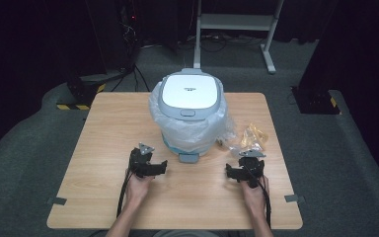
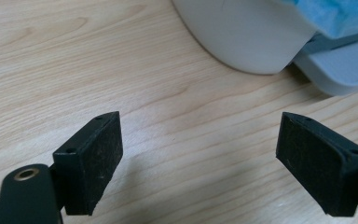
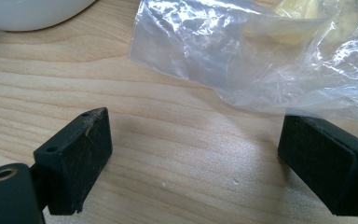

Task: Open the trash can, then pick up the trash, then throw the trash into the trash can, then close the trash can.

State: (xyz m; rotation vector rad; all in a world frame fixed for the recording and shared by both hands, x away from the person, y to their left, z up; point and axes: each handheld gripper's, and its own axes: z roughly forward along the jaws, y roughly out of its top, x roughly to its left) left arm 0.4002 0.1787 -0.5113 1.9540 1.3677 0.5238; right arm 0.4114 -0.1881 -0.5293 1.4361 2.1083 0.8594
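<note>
While both grippers rest wide apart on the table (image 1: 103, 197), no work yet done. Left gripper (image 1: 148, 165) empty, near bin (image 1: 187, 113) base. Right gripper (image 1: 245, 170) empty, just short of plastic bag (image 3: 242, 60), right of bin. Grasp remaining.

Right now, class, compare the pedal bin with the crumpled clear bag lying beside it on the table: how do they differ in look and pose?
The pedal bin stands upright and rigid, white with a shut grey-rimmed lid; the crumpled clear bag lies flat, limp and creased. The bin is opaque, while the bag shows something yellowish through it. The bin is far bulkier than the bag. Both rest on the wooden table, and neither is gripped by a tool.
</note>
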